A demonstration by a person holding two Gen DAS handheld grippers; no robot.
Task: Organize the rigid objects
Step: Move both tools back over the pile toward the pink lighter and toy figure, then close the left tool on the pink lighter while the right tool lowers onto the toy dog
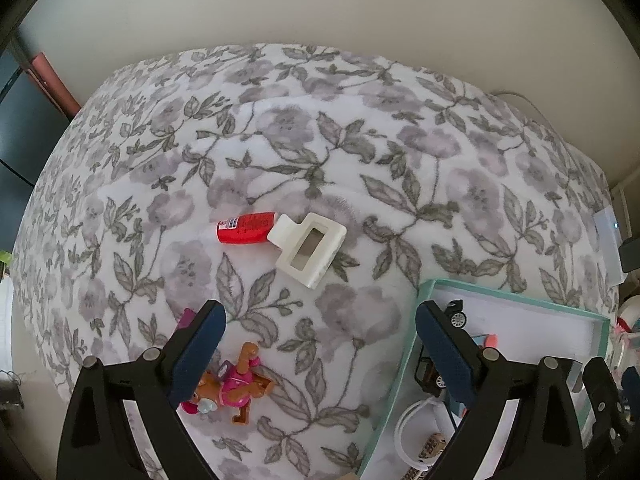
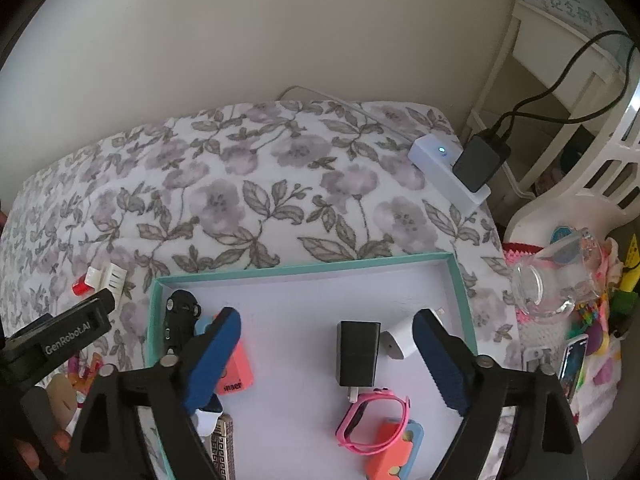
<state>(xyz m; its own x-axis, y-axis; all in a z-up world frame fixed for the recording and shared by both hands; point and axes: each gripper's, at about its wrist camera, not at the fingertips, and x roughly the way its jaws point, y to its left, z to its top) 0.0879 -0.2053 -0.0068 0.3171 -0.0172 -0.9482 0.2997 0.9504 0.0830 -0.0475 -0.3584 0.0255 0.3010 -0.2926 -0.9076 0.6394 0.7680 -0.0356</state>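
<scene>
On the floral bedspread [image 1: 280,128] lie a red bottle [image 1: 245,227], a white hair claw clip [image 1: 307,249] touching it, and a brown and pink toy pup [image 1: 232,388]. My left gripper [image 1: 320,344] is open and empty above the bedspread, the pup by its left finger. A teal-rimmed box [image 2: 304,266] holds a black toy car [image 2: 180,320], a black charger [image 2: 358,354], a white plug [image 2: 400,338], a pink watch [image 2: 374,420], a coral eraser [image 2: 234,374] and other small items. My right gripper [image 2: 326,344] is open and empty over the box.
A white power strip [image 2: 448,174] with a black adapter [image 2: 480,162] lies at the bed's far right corner. A clear glass mug [image 2: 556,276], a phone [image 2: 574,364] and colourful clutter sit to the right. White shelving [image 2: 560,64] stands against the wall.
</scene>
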